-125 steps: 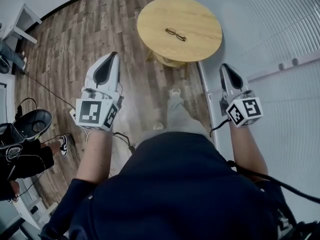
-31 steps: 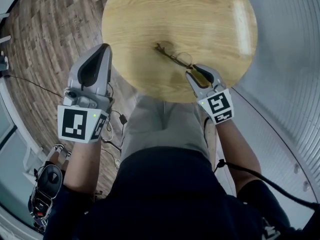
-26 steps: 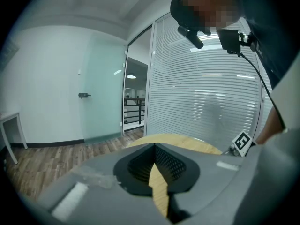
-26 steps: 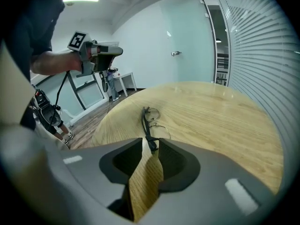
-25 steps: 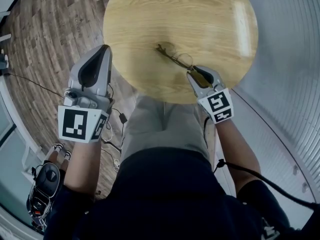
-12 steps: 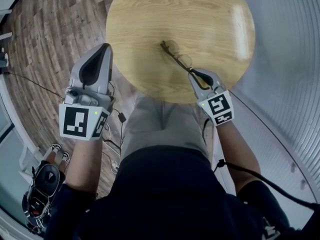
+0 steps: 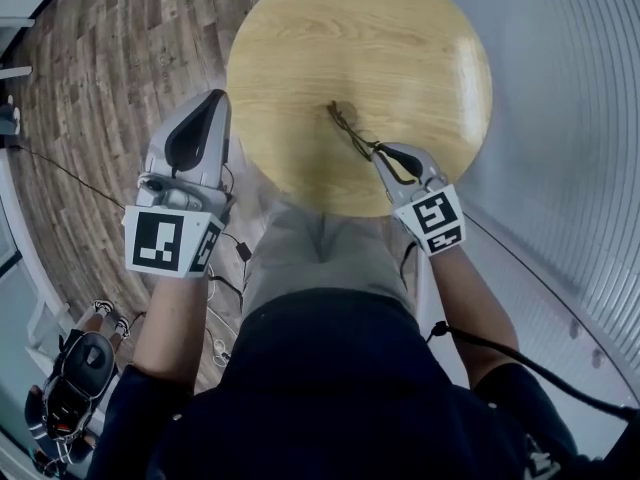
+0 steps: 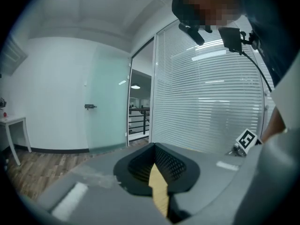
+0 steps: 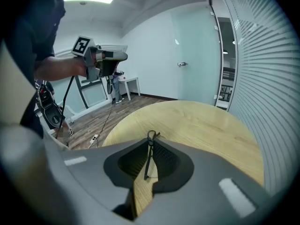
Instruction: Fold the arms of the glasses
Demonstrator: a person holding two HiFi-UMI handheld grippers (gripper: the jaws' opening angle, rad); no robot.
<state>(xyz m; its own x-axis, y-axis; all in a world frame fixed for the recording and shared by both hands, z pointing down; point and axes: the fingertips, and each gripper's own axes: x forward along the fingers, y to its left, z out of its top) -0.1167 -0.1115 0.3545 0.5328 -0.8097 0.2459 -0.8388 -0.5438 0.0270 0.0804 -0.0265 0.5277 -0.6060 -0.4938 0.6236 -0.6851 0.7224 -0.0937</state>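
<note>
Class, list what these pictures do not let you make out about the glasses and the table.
1. Glasses arms, folded or open: too small in the head view; in the right gripper view the right hand-held gripper covers all but an edge-on sliver.
2. Table legs: hidden under its top in the head view.

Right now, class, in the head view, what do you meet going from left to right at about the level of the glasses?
wooden floor → left gripper → glasses → right gripper → slatted wall
</note>
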